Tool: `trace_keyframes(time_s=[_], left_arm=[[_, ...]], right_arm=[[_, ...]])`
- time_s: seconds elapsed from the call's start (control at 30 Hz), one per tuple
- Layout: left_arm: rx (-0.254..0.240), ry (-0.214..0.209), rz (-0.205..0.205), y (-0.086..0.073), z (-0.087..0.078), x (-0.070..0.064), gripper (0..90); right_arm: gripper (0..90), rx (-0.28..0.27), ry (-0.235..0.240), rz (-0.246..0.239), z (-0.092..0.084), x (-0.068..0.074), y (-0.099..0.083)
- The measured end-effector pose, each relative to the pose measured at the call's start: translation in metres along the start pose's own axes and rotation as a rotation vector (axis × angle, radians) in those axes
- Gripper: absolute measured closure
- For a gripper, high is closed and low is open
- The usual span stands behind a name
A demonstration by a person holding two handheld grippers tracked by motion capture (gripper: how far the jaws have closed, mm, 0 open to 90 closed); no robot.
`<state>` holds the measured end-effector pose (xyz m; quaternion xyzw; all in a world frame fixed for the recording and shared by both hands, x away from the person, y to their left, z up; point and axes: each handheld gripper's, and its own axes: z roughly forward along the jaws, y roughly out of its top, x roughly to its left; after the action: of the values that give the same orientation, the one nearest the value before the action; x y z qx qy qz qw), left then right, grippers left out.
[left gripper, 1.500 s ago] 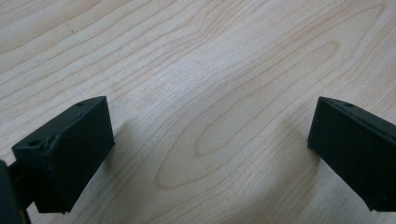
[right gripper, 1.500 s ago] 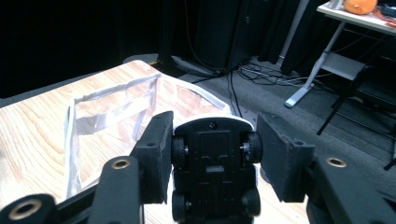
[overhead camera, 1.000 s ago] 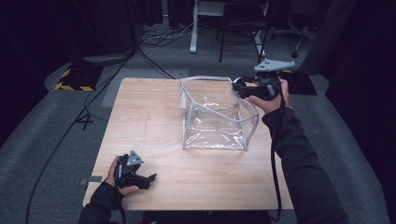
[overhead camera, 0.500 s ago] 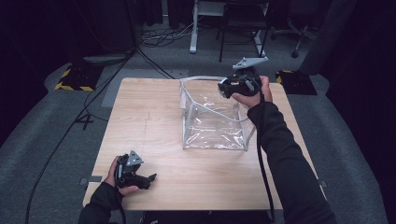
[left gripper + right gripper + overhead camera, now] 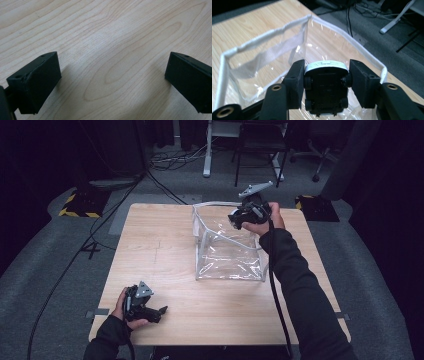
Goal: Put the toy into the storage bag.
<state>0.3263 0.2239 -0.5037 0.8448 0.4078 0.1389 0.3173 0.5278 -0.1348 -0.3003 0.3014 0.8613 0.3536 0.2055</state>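
The right gripper [image 5: 325, 75] has its fingers [image 5: 296, 77] clamped on a small toy car [image 5: 325, 87], underside up, held over the open mouth of the clear plastic bag [image 5: 230, 262] on the tabletop [image 5: 160, 250]. I'd say it's about to be dropped in, which calls for lowering past the white rim and letting go. The left gripper [image 5: 110, 82] rests wide and empty near the front edge, and I can read no writing anywhere.

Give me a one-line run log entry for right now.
right gripper: shut on toy car, above open clear bag | left gripper: open, nothing between fingers, low over table | car not yet in bag
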Motion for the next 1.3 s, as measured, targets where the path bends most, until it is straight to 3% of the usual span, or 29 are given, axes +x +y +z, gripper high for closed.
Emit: trace_keyframes(time_s=[0.2, 0.3, 0.37, 0.7, 1.07, 1.3], left_arm=[[0.0, 0.0, 0.0, 0.0, 0.0, 0.0, 0.6], [-0.002, 0.0, 0.005, 0.0, 0.0, 0.0, 0.6], [0.0, 0.001, 0.0, 0.0, 0.0, 0.0, 0.6], [-0.003, -0.001, 0.003, 0.0, 0.0, 0.0, 0.6], [-0.008, -0.001, -0.002, 0.0, 0.0, 0.0, 0.6], [-0.009, 0.007, -0.013, -0.001, 0.0, -0.001, 0.7]], right_arm=[[48.6, 0.075, 0.016, -0.042, 0.006, 0.003, 0.0], [48.6, 0.091, 0.028, -0.051, 0.007, 0.004, 0.0], [48.6, 0.131, 0.042, -0.048, 0.008, 0.005, -0.001], [48.5, 0.222, 0.053, -0.105, 0.002, 0.007, -0.005], [48.5, 0.259, 0.069, -0.117, -0.006, 0.007, -0.014], [48.4, 0.265, 0.084, -0.096, -0.014, 0.003, -0.025]])
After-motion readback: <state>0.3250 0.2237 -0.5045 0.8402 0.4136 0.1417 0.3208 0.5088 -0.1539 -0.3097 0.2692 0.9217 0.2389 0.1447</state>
